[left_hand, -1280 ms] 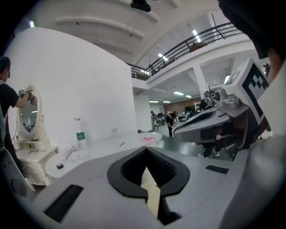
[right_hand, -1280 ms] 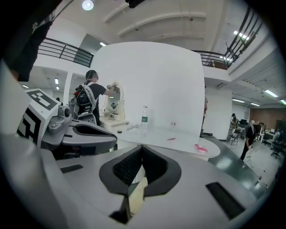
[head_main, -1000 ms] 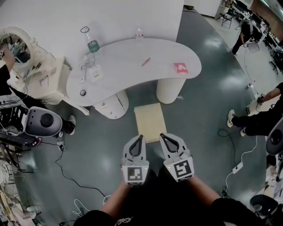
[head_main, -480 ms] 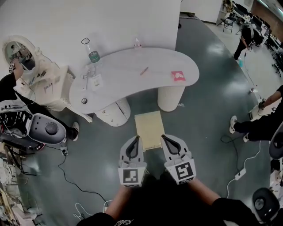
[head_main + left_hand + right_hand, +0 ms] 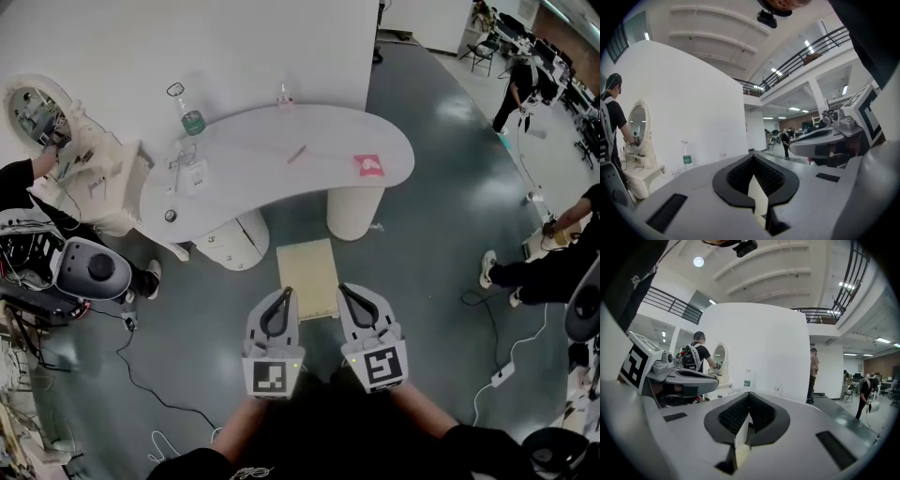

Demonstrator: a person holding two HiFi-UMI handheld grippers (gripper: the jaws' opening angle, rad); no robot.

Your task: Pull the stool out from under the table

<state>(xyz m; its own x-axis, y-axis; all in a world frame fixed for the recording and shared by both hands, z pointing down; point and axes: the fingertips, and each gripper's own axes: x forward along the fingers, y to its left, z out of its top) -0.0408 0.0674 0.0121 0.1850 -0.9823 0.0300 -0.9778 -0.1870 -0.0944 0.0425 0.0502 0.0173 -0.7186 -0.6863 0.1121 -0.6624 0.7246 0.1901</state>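
Floor (image 5: 187, 319); left claw (image 5: 284, 294), right claw (image 5: 344, 290) level

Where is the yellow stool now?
In the head view's middle, the stool stands on the floor, out from under the white table, near its round leg.

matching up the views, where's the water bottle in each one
Head view: water bottle upper left, at the table's left end.
Left gripper view: bottle low at left.
Right gripper view: bottle centre, just above the jaws.
Shared landmark: vanity mirror, left of the bottle in every view.
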